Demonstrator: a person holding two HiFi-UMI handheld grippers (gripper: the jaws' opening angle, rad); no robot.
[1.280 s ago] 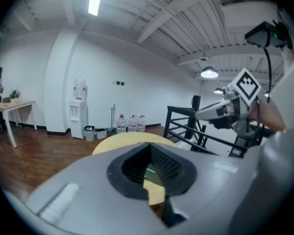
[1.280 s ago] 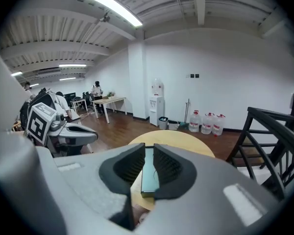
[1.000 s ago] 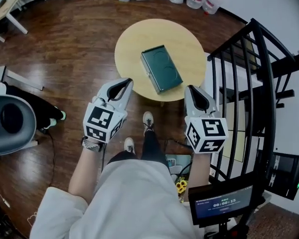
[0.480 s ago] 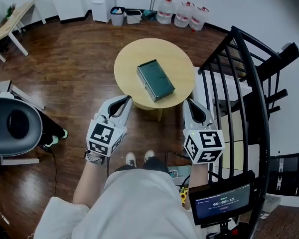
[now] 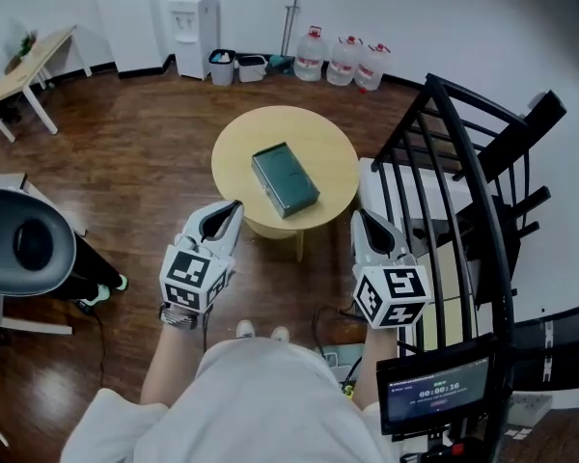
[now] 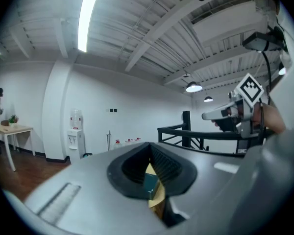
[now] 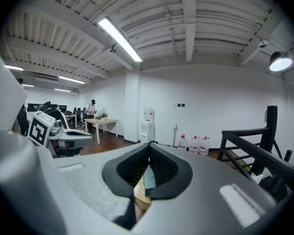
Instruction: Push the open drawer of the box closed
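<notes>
A dark green box (image 5: 285,179) lies on the round wooden table (image 5: 330,143). From here I cannot make out how its drawer stands. My left gripper (image 5: 235,205) hovers short of the table's near left edge, jaws shut with nothing between them. My right gripper (image 5: 359,214) hangs off the table's near right edge, also shut and empty. In the left gripper view the left gripper (image 6: 150,146) shows the box (image 6: 150,184) through the slot below its closed tips. The right gripper (image 7: 149,146) likewise frames the box (image 7: 149,179) and table (image 7: 138,196).
A black metal railing (image 5: 463,152) runs close along the right. Water bottles (image 5: 349,61), a dispenser (image 5: 195,22) and bins (image 5: 236,66) line the far wall. A desk (image 5: 29,66) and a black-and-white machine (image 5: 19,244) stand left. A small screen (image 5: 434,392) sits near my right side.
Both grippers have pulled back from the table's near edge and risen. The view has tilted up, so the table and box sit lower in it and more of the far wall shows.
</notes>
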